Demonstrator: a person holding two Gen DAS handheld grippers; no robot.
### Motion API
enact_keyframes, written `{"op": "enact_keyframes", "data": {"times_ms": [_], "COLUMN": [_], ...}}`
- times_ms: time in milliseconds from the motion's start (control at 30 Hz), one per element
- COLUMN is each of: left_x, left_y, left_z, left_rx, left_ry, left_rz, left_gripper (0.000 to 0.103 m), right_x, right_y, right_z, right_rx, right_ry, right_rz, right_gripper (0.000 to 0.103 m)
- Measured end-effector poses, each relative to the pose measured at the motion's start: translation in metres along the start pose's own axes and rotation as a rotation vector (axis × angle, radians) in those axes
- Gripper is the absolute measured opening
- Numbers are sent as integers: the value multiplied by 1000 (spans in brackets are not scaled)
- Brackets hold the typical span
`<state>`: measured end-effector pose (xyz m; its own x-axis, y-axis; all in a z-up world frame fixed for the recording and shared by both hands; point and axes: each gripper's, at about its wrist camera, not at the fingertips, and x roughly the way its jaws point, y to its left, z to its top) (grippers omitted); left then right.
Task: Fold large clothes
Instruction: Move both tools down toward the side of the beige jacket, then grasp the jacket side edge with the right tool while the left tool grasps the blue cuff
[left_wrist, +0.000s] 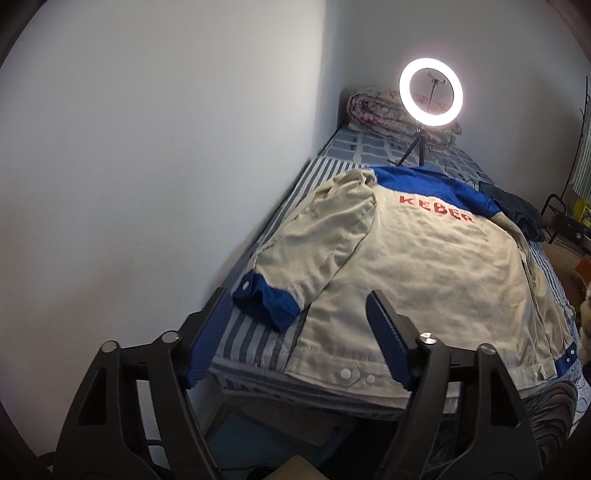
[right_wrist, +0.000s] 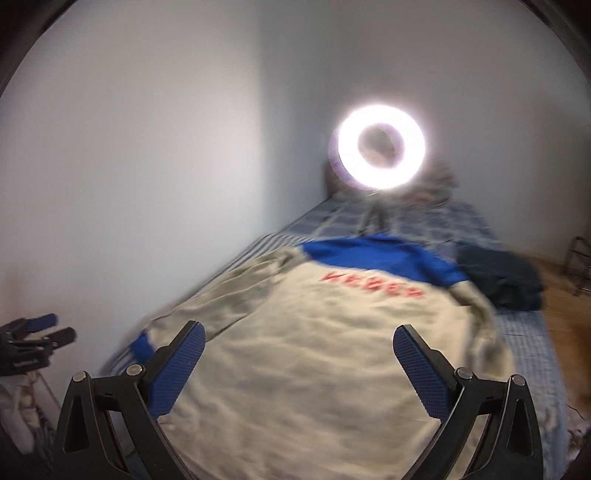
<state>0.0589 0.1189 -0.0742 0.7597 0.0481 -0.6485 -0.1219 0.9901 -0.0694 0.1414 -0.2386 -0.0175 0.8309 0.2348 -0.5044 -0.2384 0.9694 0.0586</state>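
Observation:
A large beige jacket (left_wrist: 436, 266) with blue shoulders, blue cuffs and red letters lies back side up on the bed. Its left sleeve (left_wrist: 325, 243) is folded down along the body, blue cuff (left_wrist: 266, 299) near the bed's near corner. My left gripper (left_wrist: 299, 310) is open and empty, hovering above the cuff and hem at the near end. My right gripper (right_wrist: 299, 339) is open and empty above the jacket's (right_wrist: 325, 354) lower back. The right wrist view is blurred. The left gripper (right_wrist: 51, 328) also shows at the far left of the right wrist view.
The bed (left_wrist: 255, 339) has a blue striped and checked cover and stands against a white wall on the left. A lit ring light (left_wrist: 430, 92) on a small tripod stands at the far end before a rolled quilt (left_wrist: 376, 110). A dark garment (left_wrist: 517, 210) lies beside the jacket's right shoulder.

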Motion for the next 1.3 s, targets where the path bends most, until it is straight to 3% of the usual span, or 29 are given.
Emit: {"op": "enact_keyframes", "data": {"times_ms": [100,233,367,600,700,933,1100,1133,1233,1300], "left_x": [6,10,13,28,34,43,45,45,46,48], "left_y": [7,13,15,32,36,33,37,38,40,40], "left_z": [-6,-11,-12,-14,-17,-19,-17,-17,-16,-16], "left_rx": [-14,-23,-17,-51,-52,-25,-40,-42,-52,-51], "left_ry": [21,30,24,60,78,91,102,100,99,104], "left_rz": [-5,-8,35,24,17,-3,-27,-27,-35,-35], "left_gripper": [75,75,75,75,64,63,63,63,63,59], "right_x": [34,86,146,254,284,326,344,346,352,356], "right_y": [22,48,75,115,132,161,174,177,183,181], "right_z": [-1,-8,-20,-54,-72,-95,-101,-101,-106,-108], "right_rx": [-12,14,70,215,253,298,351,354,353,388], "right_ry": [66,185,307,521,585,661,664,662,678,700], "right_rz": [93,210,293,412,439,443,444,441,472,510], "right_gripper": [99,82,64,63,58,57,56,51,11,2]}}
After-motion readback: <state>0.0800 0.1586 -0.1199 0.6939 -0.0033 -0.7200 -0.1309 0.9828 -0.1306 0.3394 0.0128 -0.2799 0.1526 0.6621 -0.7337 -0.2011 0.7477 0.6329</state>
